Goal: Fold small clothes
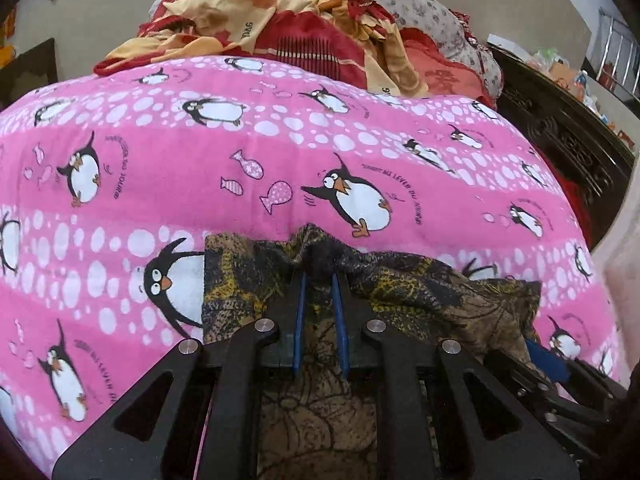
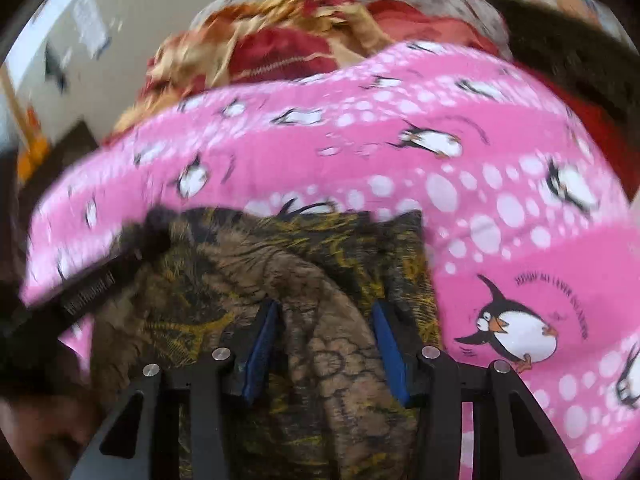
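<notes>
Nearest the left wrist camera, the left gripper point(image 1: 320, 276) has its blue-padded fingers point(image 1: 299, 320) drawn close together, pinching a raised fold of the small brown-and-yellow patterned garment point(image 1: 460, 304). The garment lies at the near edge of the pink penguin-print blanket point(image 1: 280, 152), which forms the working surface.

In the right wrist view, the right gripper point(image 2: 326, 312) has its jaws standing apart, with a ridge of the same garment point(image 2: 224, 264) running between the blue pads point(image 2: 262, 344); the pads do not press on it. The left gripper's black body point(image 2: 88, 292) enters from the left of this view, which is blurred.

Beyond the blanket's far edge lies a crumpled red-and-orange bedcover point(image 1: 280, 28), and behind it a grey floral pillow point(image 1: 408, 4). At far right is dark carved wooden furniture point(image 1: 568, 136) and a metal railing point(image 1: 616, 56). A pale floor point(image 1: 100, 16) shows at far left, with scattered items on it.
</notes>
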{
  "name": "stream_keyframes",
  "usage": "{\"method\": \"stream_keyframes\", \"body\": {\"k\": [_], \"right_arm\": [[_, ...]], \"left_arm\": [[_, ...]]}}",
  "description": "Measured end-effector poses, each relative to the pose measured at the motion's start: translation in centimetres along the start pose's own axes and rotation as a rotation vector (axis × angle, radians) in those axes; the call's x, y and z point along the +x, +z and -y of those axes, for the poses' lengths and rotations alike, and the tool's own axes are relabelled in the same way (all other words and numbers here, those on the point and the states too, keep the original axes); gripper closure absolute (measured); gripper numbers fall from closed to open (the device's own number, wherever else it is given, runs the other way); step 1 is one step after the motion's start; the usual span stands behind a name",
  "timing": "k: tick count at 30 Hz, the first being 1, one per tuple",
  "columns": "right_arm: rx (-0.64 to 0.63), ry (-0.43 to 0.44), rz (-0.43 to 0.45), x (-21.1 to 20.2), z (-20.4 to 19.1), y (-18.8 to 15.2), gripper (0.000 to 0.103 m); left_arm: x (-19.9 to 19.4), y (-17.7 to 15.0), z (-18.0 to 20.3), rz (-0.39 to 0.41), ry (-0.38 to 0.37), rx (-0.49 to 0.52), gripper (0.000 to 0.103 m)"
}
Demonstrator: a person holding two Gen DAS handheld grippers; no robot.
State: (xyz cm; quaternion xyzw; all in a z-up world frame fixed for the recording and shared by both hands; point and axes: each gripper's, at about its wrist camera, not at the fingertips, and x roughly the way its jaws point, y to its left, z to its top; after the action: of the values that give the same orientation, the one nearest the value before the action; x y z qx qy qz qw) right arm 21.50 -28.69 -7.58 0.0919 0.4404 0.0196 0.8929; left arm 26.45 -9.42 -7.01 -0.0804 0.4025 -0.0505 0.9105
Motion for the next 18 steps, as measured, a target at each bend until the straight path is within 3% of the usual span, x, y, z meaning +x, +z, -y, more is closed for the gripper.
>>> {"method": "stream_keyframes", "body": {"k": [3, 7, 10, 12, 13, 14, 15, 16, 18], "right_arm": [[0.049, 0.056, -0.012, 0.5, 1.2, 0.1, 0.057], [0.057, 0.062, -0.017, 0.5, 1.4, 0.2, 0.056], [0.053, 0.074, -0.018, 0.4, 1.3, 0.2, 0.053], [0.068, 0.125, -0.044, -0.5, 1.7, 0.6, 0.053], [0.075, 0.143, -0.05, -1.4, 2.1, 0.8, 0.054], [0.095, 0.17, -0.027, -3.0, 2.9, 1.0, 0.053], [0.113, 0.203, 0.018, -4.9, 3.9, 1.0, 0.044], [0.125, 0.221, 0.071, -6.9, 5.2, 0.8, 0.028], [0.138, 0.227, 0.124, -9.3, 7.4, 0.0, 0.019]], "left_arm": [[1.0, 0.4, -0.5, -0.009, -0.015, -0.027, 0.09], [0.7, 0.8, -0.1, -0.018, 0.0, -0.004, 0.09], [-1.3, 2.5, -0.1, -0.112, -0.031, 0.057, 0.09], [-4.2, 2.8, -1.2, -0.121, -0.085, 0.055, 0.087], [-6.5, 2.1, -2.1, -0.08, -0.096, 0.062, 0.076], [-7.7, 1.4, -2.6, -0.062, -0.097, 0.067, 0.038], [-8.5, 0.4, -3.2, -0.051, -0.095, 0.071, 0.014], [-9.3, -1.2, -4.0, -0.048, -0.109, 0.074, 0.013], [-9.1, -3.3, -4.8, -0.1, -0.164, 0.065, 0.013]]}}
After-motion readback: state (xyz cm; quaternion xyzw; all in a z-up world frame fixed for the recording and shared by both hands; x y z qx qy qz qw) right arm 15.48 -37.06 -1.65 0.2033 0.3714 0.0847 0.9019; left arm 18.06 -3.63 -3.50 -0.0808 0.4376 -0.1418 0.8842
